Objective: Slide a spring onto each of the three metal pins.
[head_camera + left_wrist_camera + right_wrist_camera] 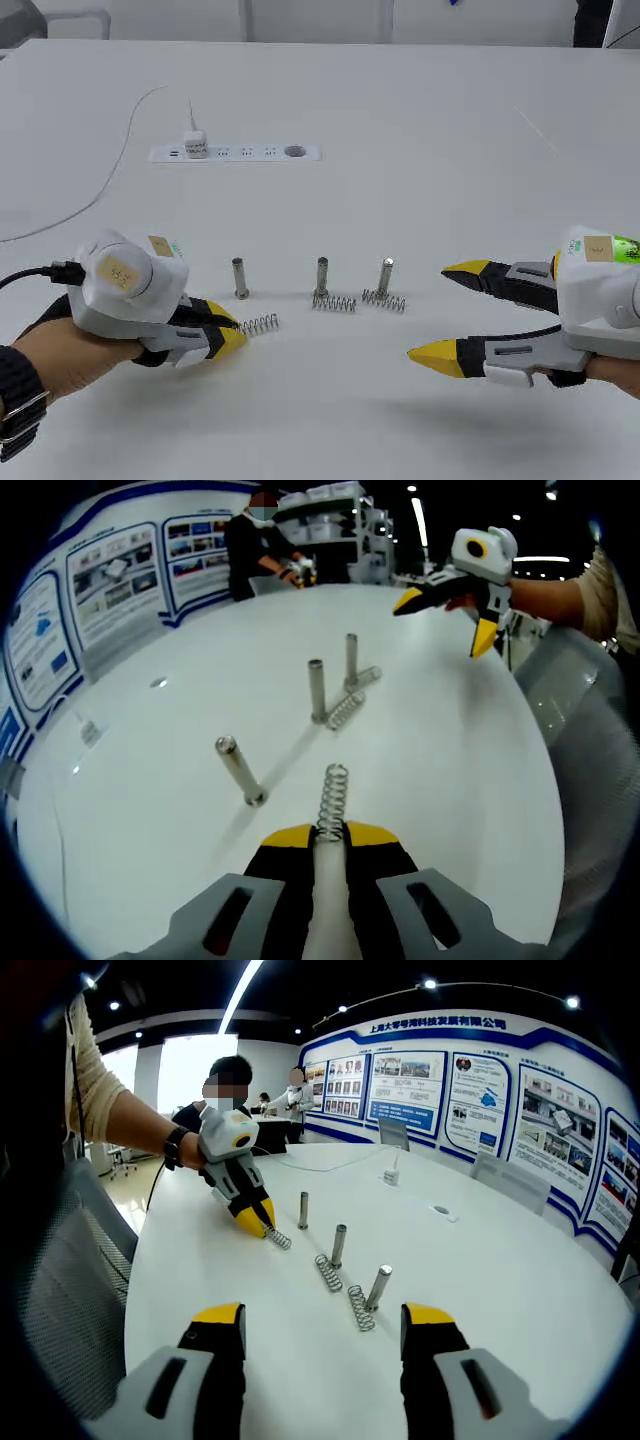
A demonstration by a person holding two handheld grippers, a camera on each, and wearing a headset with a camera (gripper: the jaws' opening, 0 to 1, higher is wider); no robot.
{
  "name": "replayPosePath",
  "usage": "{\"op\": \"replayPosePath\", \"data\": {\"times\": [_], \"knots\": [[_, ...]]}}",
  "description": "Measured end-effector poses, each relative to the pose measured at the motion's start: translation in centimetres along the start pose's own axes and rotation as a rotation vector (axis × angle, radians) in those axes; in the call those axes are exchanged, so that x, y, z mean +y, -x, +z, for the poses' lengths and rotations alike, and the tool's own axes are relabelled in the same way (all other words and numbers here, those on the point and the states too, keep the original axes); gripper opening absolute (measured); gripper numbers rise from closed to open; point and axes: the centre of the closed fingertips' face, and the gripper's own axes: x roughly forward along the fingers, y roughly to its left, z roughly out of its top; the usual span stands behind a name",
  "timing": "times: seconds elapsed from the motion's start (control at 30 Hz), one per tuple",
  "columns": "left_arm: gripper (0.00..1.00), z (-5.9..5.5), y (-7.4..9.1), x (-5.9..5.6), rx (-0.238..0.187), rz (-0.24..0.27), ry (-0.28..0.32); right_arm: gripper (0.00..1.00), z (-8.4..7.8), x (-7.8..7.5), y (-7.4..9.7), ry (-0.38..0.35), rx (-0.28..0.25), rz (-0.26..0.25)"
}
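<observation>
Three metal pins stand upright in a row on the white table: left pin (239, 277), middle pin (322, 275), right pin (385, 274). One spring (333, 303) lies at the middle pin's foot and another spring (384, 299) lies by the right pin. My left gripper (232, 335) is shut on a third spring (260, 323), which sticks out from its yellow tips toward the pins (333, 800). My right gripper (452, 312) hangs open to the right of the pins, nothing between its jaws (322, 1322).
A white power strip (235, 153) with a plugged adapter (195, 143) and a cable (110, 180) lies at the back left. Two people stand beyond the table's far end (232, 1080). A chair (70, 1290) stands by the table edge.
</observation>
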Motion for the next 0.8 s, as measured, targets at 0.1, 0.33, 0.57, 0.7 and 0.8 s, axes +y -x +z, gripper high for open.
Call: {"op": "replayPosePath", "data": {"times": [0.1, 0.33, 0.57, 0.7, 0.8], "knots": [[0.10, 0.2, 0.3, -0.1, -0.009, 0.004, -0.001, 0.63, 0.4, 0.3, -0.2, 0.006, -0.005, 0.008], [0.10, 0.7, 0.7, -1.0, -0.015, -0.007, -0.015, 0.58, 1.5, 1.3, -1.0, 0.032, -0.010, 0.035], [0.10, 1.5, 1.0, -1.8, -0.030, -0.019, -0.029, 0.51, 2.3, 2.7, -2.7, 0.069, 0.002, 0.085], [0.10, 2.0, 1.1, -2.3, -0.033, -0.032, -0.045, 0.47, 2.4, 3.6, -4.0, 0.093, 0.017, 0.118], [0.10, 2.2, 1.1, -2.7, -0.034, -0.043, -0.056, 0.43, 2.4, 4.3, -4.8, 0.113, 0.033, 0.139]]}}
